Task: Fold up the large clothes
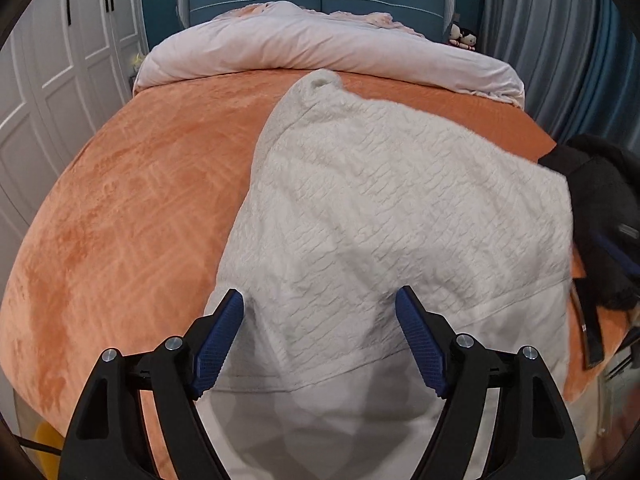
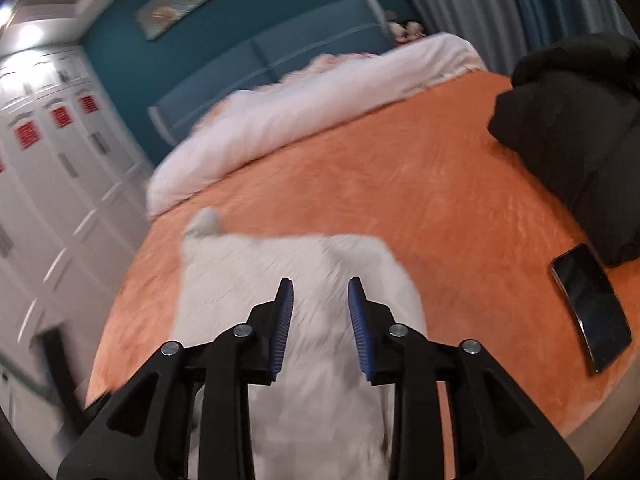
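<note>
The white sweater (image 1: 392, 208) is lying partly folded on the orange bed (image 1: 132, 200), both the left hand-held gripper (image 1: 320, 332) and right hand-held gripper (image 2: 320, 320) hover over it with jaws apart, so I'd guess grabbing an edge comes next.

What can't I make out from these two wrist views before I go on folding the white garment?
- White garment: its near hem is cut off by the bottom edge in the left wrist view, behind the left gripper.
- Same garment in the right wrist view: motion blur wipes out texture and folds around the right gripper.
- Black clothing: cut off by the frame edge.
- Phone: screen dark.
</note>
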A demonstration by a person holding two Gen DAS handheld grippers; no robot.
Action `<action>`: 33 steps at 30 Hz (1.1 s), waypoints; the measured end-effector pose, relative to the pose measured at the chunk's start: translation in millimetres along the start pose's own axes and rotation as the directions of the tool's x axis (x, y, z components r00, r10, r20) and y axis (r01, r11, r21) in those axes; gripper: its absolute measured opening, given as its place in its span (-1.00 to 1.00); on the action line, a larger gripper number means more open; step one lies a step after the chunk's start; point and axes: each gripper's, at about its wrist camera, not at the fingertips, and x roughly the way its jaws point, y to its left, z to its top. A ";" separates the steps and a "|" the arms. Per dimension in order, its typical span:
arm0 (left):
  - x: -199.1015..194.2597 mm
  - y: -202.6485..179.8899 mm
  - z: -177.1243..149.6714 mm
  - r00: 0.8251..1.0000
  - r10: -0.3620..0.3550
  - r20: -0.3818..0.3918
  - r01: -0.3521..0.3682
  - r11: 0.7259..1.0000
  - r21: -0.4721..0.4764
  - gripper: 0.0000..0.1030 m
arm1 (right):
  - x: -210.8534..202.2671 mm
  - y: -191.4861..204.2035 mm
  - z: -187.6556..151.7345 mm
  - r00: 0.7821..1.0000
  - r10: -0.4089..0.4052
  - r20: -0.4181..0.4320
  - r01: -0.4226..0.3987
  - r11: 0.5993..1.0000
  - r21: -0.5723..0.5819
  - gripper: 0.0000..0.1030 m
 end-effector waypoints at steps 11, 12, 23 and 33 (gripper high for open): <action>18.5 -5.0 11.2 1.000 -0.022 0.003 0.022 0.999 0.036 0.67 | 101.4 -21.1 -23.4 0.995 -0.047 -0.082 0.051 0.998 0.044 -0.47; 20.3 -6.4 11.5 1.000 -0.025 0.007 0.024 0.999 0.043 0.71 | 105.3 -26.8 -24.2 0.996 -0.050 -0.080 0.054 0.997 0.050 -0.47; 57.2 -15.4 1.0 0.995 -0.039 0.090 0.033 0.998 0.057 0.90 | 139.3 -50.8 -42.2 0.996 -0.034 -0.086 0.039 0.997 0.060 -0.44; 77.6 -20.2 -7.1 0.991 -0.013 0.134 0.003 0.997 0.075 0.90 | 156.9 -68.1 -44.9 0.998 0.002 -0.069 0.004 0.996 0.094 -0.44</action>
